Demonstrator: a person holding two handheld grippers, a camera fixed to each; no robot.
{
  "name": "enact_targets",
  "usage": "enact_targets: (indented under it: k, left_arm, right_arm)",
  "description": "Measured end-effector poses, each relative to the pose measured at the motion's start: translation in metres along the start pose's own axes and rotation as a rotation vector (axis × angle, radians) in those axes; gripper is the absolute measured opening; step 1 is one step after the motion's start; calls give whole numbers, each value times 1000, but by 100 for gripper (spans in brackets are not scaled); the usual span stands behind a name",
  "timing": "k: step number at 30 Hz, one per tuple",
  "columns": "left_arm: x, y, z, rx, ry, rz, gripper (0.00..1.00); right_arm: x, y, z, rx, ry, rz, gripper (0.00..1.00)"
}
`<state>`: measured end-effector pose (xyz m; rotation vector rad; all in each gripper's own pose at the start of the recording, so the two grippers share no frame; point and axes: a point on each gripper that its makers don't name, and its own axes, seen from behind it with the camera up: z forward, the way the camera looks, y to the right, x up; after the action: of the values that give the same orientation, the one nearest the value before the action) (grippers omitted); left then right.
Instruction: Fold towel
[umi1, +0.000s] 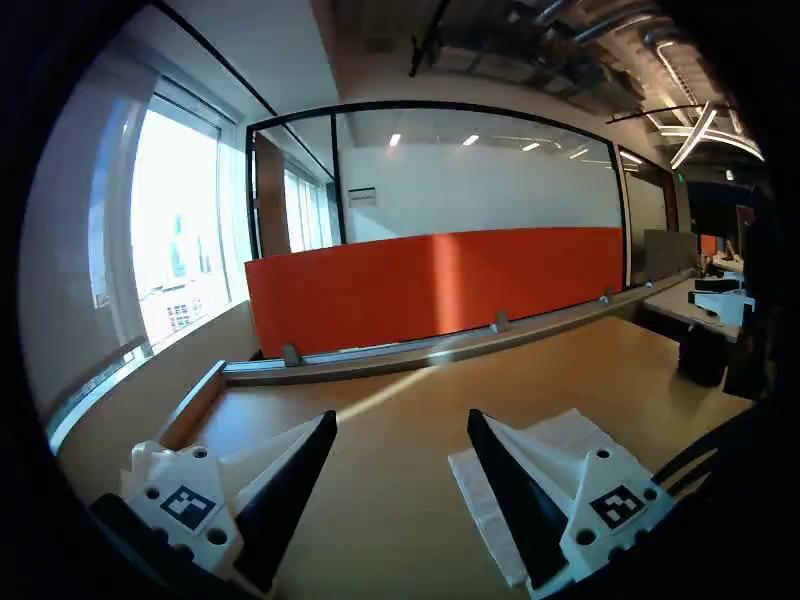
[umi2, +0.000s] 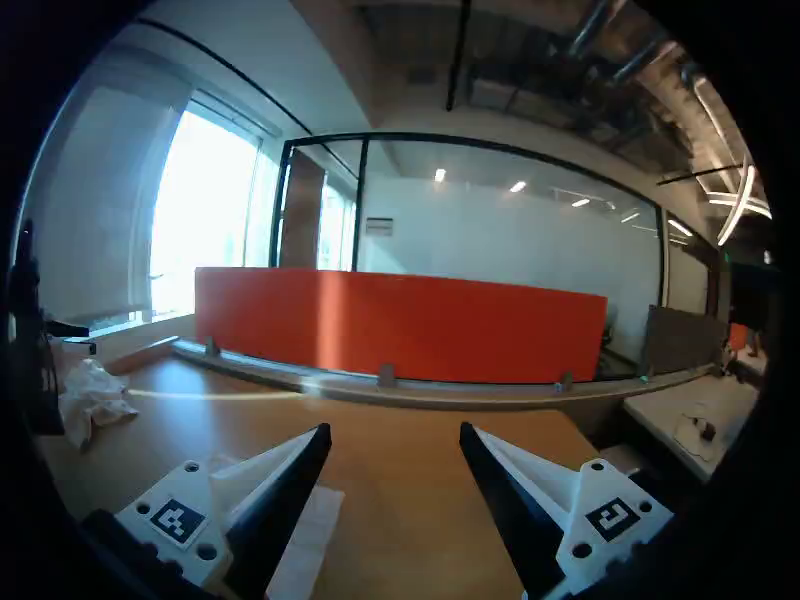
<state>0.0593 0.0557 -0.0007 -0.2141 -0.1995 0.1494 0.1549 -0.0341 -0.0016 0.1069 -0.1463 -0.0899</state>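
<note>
Above the towel (umi1: 476, 495), left gripper (umi1: 400, 440) fingers (umi1: 295, 480) spread wide.

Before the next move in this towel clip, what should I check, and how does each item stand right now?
1. Left gripper open: ok.
2. Right gripper open: ok.
3. Towel lying flat on the table: ok where visible.
4. Towel edge held by either gripper: not ok, both hold nothing.
5. Towel corners located: cannot tell, the grippers hide much of it.
6. Crumpled cloth apart from the towel: ok.
</note>
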Motion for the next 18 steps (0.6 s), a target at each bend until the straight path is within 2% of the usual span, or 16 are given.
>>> enact_targets:
  k: [7, 12, 18]
  left_arm:
    - [-17, 20, 4, -104, -83, 44, 97]
    - [-26, 30, 4, -152, -122, 53, 97]
    - [-37, 40, 3, -181, -153, 40, 97]
  right_arm:
    - [-13, -31, 2, 138, -98, -53, 100]
    - [-23, -56, -2, 249, -162, -77, 100]
    - [-33, -63, -4, 276, -198, -119, 100]
